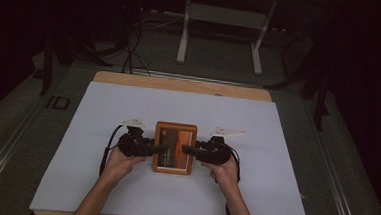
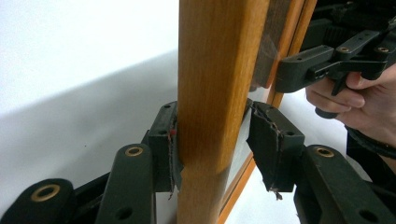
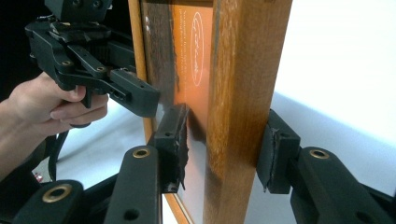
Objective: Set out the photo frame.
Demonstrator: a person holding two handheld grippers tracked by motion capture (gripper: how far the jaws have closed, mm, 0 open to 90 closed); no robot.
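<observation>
High view: wooden picture frame lies near the middle of the white sheet that covers the table, a bit toward the person's side. Left gripper comes in from the frame's left edge, right gripper from its right edge, both level with the frame's mid-height. Left hand and right hand hold the gripper bodies, forearms enter from the bottom. Grey plates sit on top of both grippers. Dark floor and a white stand beyond the table

Left gripper view: left gripper has its jaws around the frame's wooden side rail; left pad touches the wood, right pad sits against the glass side, so the jaws are half closed and clamped on the frame. Right gripper shows beyond, its jaw on the frame's far rail, right hand behind it

Right gripper view: right gripper has its jaws on the other wooden rail; one pad rests on the glass over the orange picture, the other pad on the outer wood face, gripping the frame. Left gripper is seen across the frame, jaw tip at the far rail, left hand on its handle. White sheet behind
</observation>
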